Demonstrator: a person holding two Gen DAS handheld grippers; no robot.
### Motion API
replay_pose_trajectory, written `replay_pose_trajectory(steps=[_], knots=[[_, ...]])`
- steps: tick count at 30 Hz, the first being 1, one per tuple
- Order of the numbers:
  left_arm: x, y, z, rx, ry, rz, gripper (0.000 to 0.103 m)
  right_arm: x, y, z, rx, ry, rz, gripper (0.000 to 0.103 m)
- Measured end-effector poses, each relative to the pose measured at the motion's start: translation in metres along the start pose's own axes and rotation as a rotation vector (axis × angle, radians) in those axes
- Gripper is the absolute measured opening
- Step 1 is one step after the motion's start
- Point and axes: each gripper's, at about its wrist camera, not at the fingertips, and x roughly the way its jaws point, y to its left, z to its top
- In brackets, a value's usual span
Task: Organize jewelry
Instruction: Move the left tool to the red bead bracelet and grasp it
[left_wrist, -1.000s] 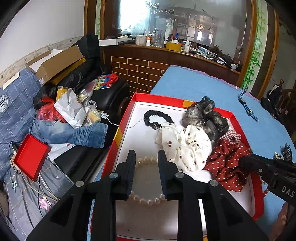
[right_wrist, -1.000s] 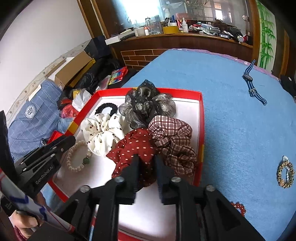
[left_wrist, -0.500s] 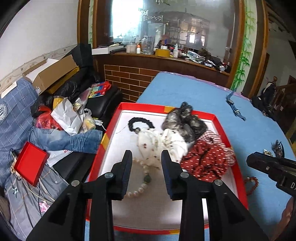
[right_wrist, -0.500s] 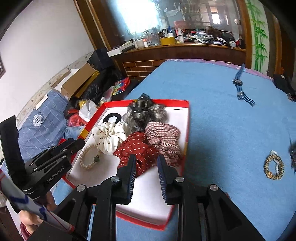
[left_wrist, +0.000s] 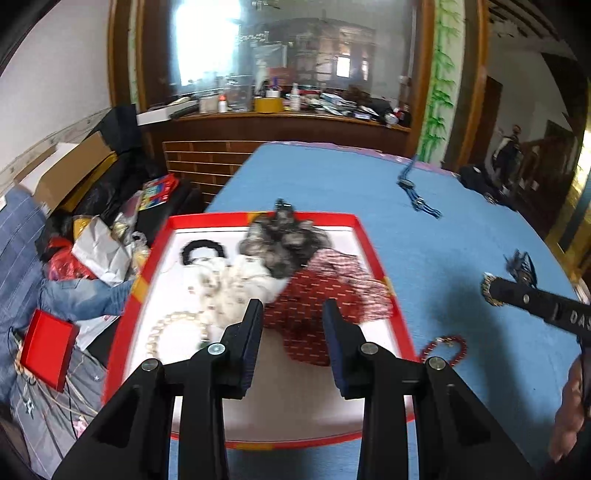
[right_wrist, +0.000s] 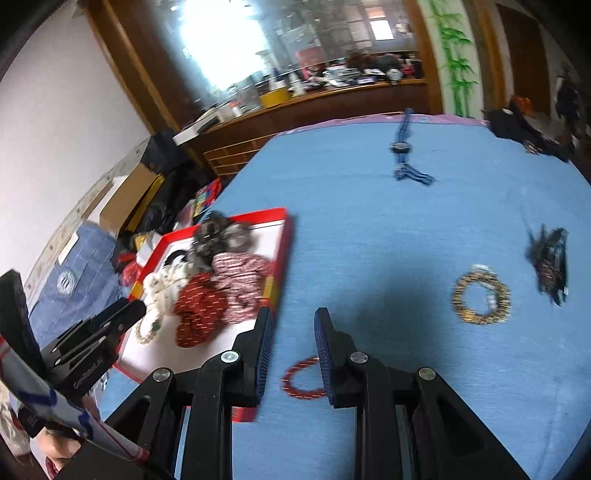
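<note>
Blue cloth (left_wrist: 369, 192) is covering the table in the left wrist view, with a red tray (left_wrist: 373, 243) sitting on it. Scrunchies (left_wrist: 325, 291) and a pearl bracelet (left_wrist: 177, 325) are already lying inside. The left gripper (left_wrist: 291, 332) is hovering above them, jaws spread and empty.

Over in the right wrist view, the right gripper (right_wrist: 291, 343) is hanging spread and empty over a red bead bracelet (right_wrist: 301, 380) just outside the tray. A gold beaded bracelet (right_wrist: 480, 295), a dark hair clip (right_wrist: 550, 266) and a blue strap (right_wrist: 404, 151) are still waiting on the cloth, so roughly half remains.
</note>
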Motion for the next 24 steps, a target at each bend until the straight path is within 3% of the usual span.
replay_pose_trajectory(steps=[7, 12, 14, 17, 19, 24], knots=[[0.013, -0.048, -0.004, 0.088, 0.080, -0.107, 0.032, -0.019, -0.056, 0.001, 0.101, -0.024, -0.033, 0.026], [0.030, -0.091, -0.009, 0.172, 0.202, -0.267, 0.032, -0.030, -0.091, -0.002, 0.167, -0.038, -0.042, 0.025], [0.036, -0.107, -0.010, 0.212, 0.236, -0.290, 0.032, -0.034, -0.103, -0.003, 0.191, -0.044, -0.048, 0.025], [0.053, -0.129, -0.010, 0.282, 0.303, -0.283, 0.031, -0.038, -0.120, -0.005, 0.220, -0.048, -0.055, 0.025], [0.067, -0.137, -0.009, 0.308, 0.346, -0.223, 0.029, -0.039, -0.127, -0.007, 0.237, -0.049, -0.054, 0.025], [0.087, -0.154, -0.012, 0.389, 0.406, -0.177, 0.022, -0.040, -0.145, -0.010, 0.272, -0.045, -0.048, 0.025]])
